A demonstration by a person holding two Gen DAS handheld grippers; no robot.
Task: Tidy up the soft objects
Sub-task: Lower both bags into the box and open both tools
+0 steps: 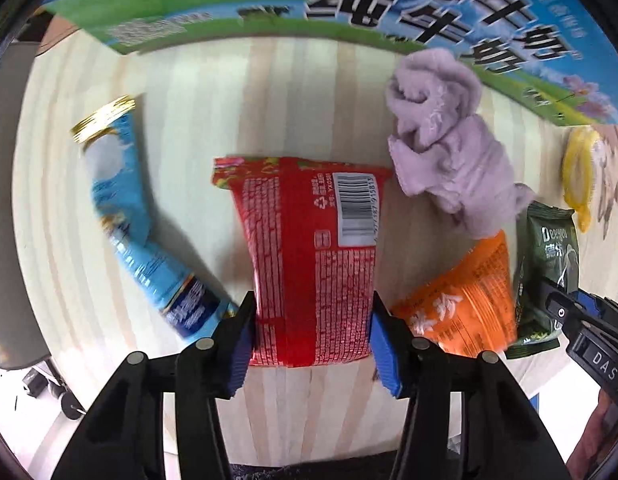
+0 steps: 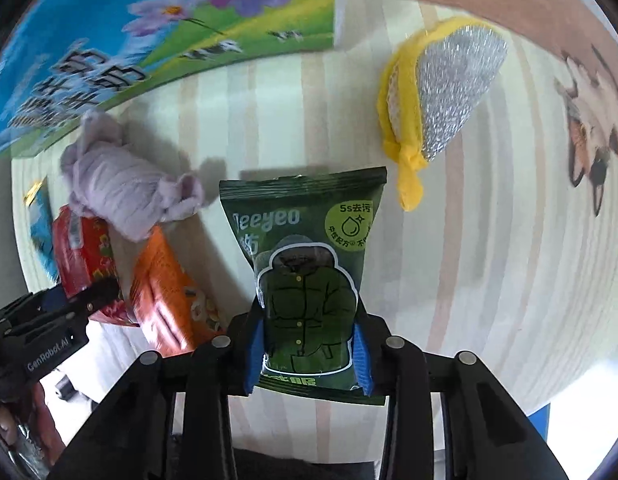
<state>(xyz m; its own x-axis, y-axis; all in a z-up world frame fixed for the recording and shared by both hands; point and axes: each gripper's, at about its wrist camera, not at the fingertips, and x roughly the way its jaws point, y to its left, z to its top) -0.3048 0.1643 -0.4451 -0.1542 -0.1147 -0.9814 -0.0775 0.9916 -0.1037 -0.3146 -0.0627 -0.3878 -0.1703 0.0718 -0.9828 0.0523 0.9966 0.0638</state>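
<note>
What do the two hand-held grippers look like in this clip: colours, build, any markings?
Both match: the left hand-held gripper and right hand-held gripper have glossy black angular linkage arms with round silver pivot pins, and fingers lined with ribbed blue pads. Seen from the other camera, one body carries white "DAS" lettering, the other "GenRobot.AI". No cables show.

The left gripper (image 1: 311,332) reaches forward low over the bench (image 1: 197,92), its two black jaws with blue pads pressed against both sides of a red packet (image 1: 309,256). The right gripper (image 2: 307,350) points the same way just beside it, blue-padded jaws clamped on a dark green pouch (image 2: 309,264). Each gripper shows at the edge of the other's view.
</note>
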